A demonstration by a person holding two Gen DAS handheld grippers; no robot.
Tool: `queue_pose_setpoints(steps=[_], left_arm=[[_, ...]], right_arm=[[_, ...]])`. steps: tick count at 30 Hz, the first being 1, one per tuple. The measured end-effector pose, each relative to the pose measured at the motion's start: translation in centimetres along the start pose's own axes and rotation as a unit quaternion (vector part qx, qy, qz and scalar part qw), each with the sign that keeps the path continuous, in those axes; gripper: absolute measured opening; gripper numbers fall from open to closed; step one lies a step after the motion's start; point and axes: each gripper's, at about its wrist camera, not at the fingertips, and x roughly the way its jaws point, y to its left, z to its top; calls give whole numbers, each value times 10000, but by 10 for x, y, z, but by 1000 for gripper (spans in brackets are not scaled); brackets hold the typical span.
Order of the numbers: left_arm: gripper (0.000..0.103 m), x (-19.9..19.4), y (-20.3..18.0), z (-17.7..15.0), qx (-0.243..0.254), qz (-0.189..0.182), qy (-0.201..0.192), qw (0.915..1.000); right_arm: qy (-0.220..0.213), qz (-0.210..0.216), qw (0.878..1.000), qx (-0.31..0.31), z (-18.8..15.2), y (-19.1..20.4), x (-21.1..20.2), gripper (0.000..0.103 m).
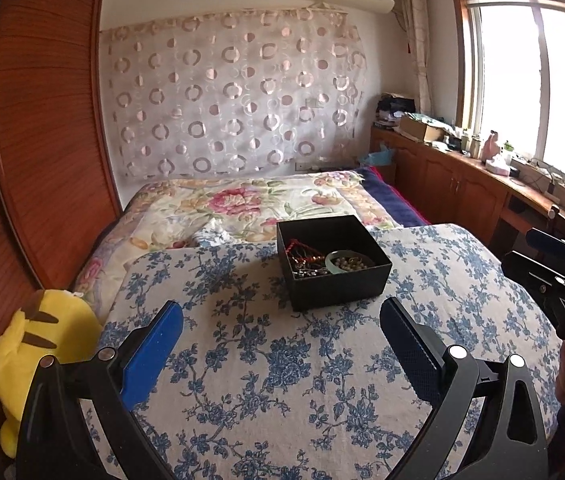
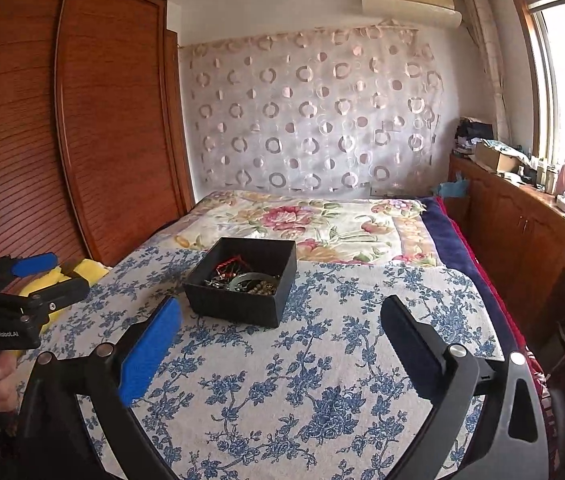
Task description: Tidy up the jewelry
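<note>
Hidden or unclear: the tangled jewelry (image 1: 324, 262) is lying heaped inside the square black open-topped cardboard box (image 1: 334, 280), so single pieces are hard to separate; the box's near wall is covering the lower part of the heap. A red cord (image 2: 229, 263), a pale green bangle (image 2: 251, 279) and brown beads (image 2: 263, 289) are just making themselves out in the right wrist view.
Cut off: the yellow plush toy (image 1: 38, 356) is being clipped by the left gripper's frame at the near left; the bright window (image 1: 542, 76) is washing out at the right.
Box position: it is sitting on the blue-and-white floral cloth (image 1: 282, 360) over the bed, toward the far edge of that cloth, ahead of both grippers and apart from them.
Box direction: it is standing upright with its mouth facing up, one corner turned toward the near side; being square, it is showing no clear long axis.
Left gripper (image 1: 281, 322): its blue-padded fingers are standing wide apart over the cloth, holding nothing.
Right gripper (image 2: 281, 320): its fingers are likewise spread wide, with nothing between them.
Writing: "GenRobot.AI" is reading in white on the left gripper's black body in the right wrist view.
Surroundings: the flowered quilt (image 1: 242, 204) is lying beyond the box; the reddish wooden wardrobe (image 1: 42, 140) is standing at the left.
</note>
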Motion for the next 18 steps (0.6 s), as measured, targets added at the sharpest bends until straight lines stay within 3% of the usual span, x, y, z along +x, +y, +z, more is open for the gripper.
queue_pose_setpoints(steps=[18], left_arm=[[95,-1,2,1,-8,14,3,10000]], right_arm=[[-41,-64,10000,45,1,-1,-5,100]])
